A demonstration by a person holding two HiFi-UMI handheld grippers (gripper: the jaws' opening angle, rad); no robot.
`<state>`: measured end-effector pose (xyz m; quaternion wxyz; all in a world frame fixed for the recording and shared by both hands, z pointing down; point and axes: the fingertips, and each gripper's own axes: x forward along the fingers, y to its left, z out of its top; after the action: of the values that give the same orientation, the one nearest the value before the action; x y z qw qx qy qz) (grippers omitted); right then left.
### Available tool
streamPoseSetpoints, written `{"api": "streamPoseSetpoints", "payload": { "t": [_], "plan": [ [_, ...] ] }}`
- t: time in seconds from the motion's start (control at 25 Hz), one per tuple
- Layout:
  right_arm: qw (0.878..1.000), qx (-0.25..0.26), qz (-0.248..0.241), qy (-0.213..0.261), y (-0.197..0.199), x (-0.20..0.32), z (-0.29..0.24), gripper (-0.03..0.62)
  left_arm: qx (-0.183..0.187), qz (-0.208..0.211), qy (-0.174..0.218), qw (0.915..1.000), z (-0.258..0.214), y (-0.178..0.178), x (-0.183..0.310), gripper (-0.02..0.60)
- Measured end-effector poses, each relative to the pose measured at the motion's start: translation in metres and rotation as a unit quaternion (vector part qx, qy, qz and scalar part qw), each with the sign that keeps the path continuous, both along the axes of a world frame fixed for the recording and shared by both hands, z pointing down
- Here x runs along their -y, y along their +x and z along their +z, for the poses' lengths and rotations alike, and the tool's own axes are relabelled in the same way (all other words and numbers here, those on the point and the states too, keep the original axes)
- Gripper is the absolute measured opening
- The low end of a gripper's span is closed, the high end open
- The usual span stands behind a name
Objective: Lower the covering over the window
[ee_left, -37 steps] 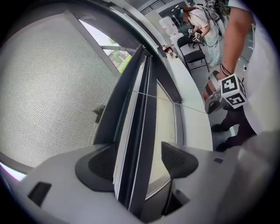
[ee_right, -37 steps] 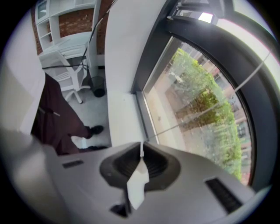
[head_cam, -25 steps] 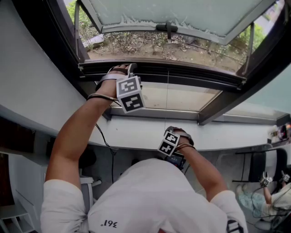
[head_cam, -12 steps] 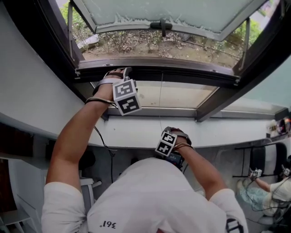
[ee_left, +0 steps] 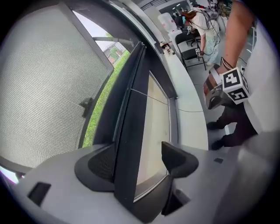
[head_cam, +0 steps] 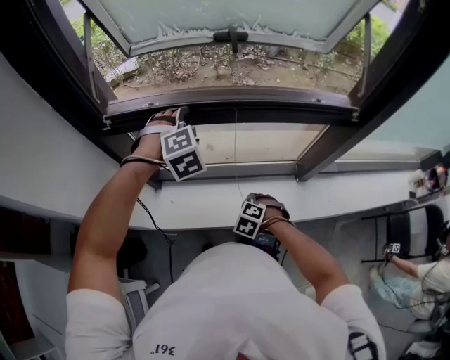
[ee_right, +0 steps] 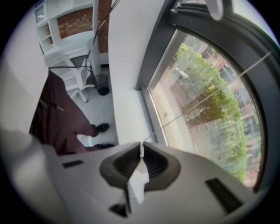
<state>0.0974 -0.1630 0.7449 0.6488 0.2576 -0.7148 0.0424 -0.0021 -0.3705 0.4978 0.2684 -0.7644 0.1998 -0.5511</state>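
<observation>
A dark rail (head_cam: 281, 107) of the window covering spans the window frame. My left gripper (head_cam: 166, 117) reaches up to the rail's left end. In the left gripper view the rail (ee_left: 130, 131) passes between the jaws, and the left gripper (ee_left: 136, 164) is shut on it. A thin cord (head_cam: 235, 151) hangs down the pane to my right gripper (head_cam: 259, 204) by the sill. That right gripper (ee_right: 141, 164) is shut on the cord's white pull tab (ee_right: 138, 177), and the cord (ee_right: 197, 103) runs taut up across the glass.
The top-hung sash (head_cam: 225, 17) stands open outward over bare ground and shrubs. A white sill (head_cam: 204, 200) runs below the fixed pane (head_cam: 267, 144). A black chair (head_cam: 408, 242) and a seated person (head_cam: 425, 278) are at the right. A white chair (ee_right: 65, 65) stands behind me.
My left hand and the rail sit slightly lower and further left in the view than a second ago. The right gripper has drifted a little left, still on the tab.
</observation>
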Motion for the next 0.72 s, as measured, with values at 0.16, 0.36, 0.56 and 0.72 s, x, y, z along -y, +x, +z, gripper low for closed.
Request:
{"api": "streamPoseSetpoints", "payload": {
  "t": [0.16, 0.36, 0.56, 0.72],
  "plan": [
    [1.000, 0.001, 0.000, 0.000, -0.002, -0.001, 0.000, 0.029, 0.011, -0.001, 0.010, 0.9999, 0.004, 0.000, -0.002, 0.325],
    [1.000, 0.000, 0.001, 0.002, 0.000, 0.001, -0.001, 0.029, 0.008, 0.000, 0.016, 0.9998, 0.007, 0.000, 0.000, 0.328],
    [1.000, -0.002, 0.001, 0.008, 0.002, 0.005, -0.005, 0.029, 0.008, 0.001, 0.020, 0.9998, 0.006, 0.001, 0.006, 0.328],
    [1.000, 0.000, 0.005, 0.010, 0.003, 0.004, -0.005, 0.029, 0.012, 0.003, 0.021, 0.9997, 0.002, 0.003, 0.011, 0.325]
  ]
}}
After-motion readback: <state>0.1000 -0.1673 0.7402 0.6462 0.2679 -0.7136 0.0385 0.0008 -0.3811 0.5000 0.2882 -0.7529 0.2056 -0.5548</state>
